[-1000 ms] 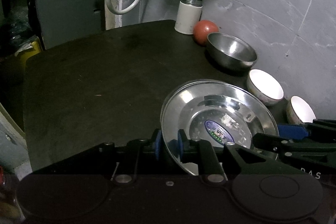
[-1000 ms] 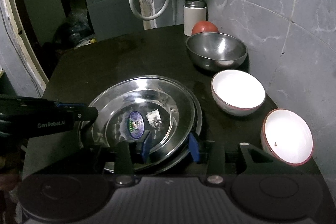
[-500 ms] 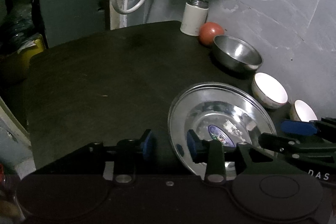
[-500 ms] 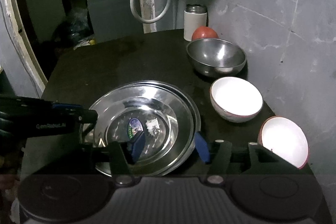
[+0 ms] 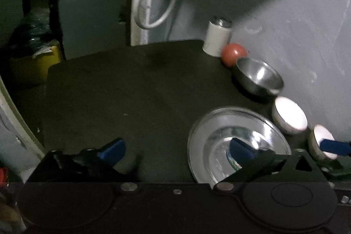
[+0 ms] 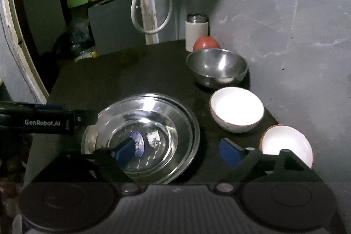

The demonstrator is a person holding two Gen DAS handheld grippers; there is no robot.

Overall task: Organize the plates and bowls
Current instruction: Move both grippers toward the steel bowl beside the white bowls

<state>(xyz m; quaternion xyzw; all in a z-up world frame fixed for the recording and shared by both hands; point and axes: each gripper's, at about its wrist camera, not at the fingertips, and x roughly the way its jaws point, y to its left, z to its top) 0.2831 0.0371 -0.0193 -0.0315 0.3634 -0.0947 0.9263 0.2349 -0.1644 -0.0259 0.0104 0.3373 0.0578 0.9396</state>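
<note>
On the dark desk (image 6: 136, 71), the stacked shiny steel plates (image 6: 175, 124) sit released; left tongs (image 5: 175, 151) and right tongs (image 6: 179, 150) are opening around their rims, so pulling back carelessly could snag them.

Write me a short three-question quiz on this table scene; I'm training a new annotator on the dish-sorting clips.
1. True or false: the steel plates lie stacked on the table.
2. How many white bowls stand by the wall?
3. Which sits nearest the white canister? A) red ball B) steel bowl C) the plates

Key: 1 true; 2 two; 3 A.

Trainer's note: both the left hand-held gripper and the right hand-held gripper are opening, pads off the plates' rim.
</note>
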